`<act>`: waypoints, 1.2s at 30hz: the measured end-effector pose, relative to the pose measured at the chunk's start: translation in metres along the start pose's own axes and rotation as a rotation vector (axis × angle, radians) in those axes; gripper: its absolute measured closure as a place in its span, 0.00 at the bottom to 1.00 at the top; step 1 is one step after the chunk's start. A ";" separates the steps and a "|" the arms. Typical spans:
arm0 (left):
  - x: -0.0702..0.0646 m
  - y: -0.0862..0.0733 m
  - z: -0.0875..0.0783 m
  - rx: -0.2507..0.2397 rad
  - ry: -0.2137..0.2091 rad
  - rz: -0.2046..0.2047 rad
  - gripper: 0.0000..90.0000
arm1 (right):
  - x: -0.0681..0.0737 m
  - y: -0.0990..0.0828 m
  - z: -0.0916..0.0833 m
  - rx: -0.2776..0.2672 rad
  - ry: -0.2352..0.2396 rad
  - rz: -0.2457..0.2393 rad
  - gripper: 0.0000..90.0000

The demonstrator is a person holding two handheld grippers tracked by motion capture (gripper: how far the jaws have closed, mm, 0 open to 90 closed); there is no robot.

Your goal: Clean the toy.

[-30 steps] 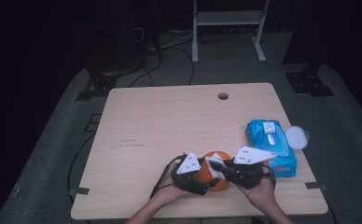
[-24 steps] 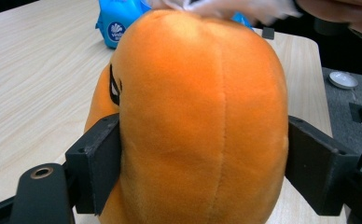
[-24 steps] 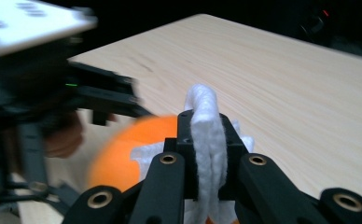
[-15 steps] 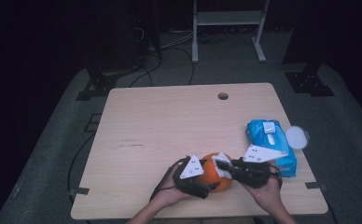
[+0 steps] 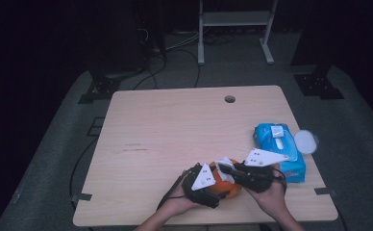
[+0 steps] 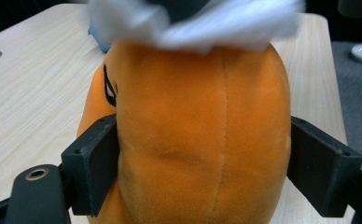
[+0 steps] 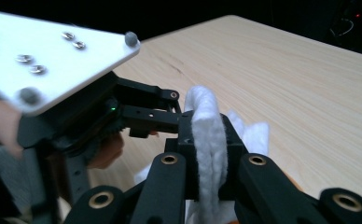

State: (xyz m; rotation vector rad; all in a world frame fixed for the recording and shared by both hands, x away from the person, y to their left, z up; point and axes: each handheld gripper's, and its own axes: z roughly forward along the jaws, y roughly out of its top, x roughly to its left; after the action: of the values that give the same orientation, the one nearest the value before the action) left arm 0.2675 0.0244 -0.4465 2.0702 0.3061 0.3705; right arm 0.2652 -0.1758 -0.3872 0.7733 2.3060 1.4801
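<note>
**Wipe could slip off the toy**

Low centre of the high view: the left tool clamps the orange plush toy on the counter. The right tool, pinched tight on a white wipe, presses on the toy's top; a weak squeeze could let the plush twist free.

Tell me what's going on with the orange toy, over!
Left gripper clamped on orange plush toy. Right gripper shut on white wipe, pressed on toy's top. Blue wipes pack beside, nothing blocking.
</note>
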 end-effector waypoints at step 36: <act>0.030 -0.009 -0.011 -0.043 -0.040 -0.221 0.17 | -0.035 -0.018 -0.020 0.008 -0.047 0.125 0.94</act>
State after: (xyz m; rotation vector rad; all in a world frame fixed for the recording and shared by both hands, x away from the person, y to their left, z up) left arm 0.2904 0.0479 -0.4448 1.9755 0.4938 0.2000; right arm 0.2778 -0.2171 -0.3965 0.9603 2.2672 1.4882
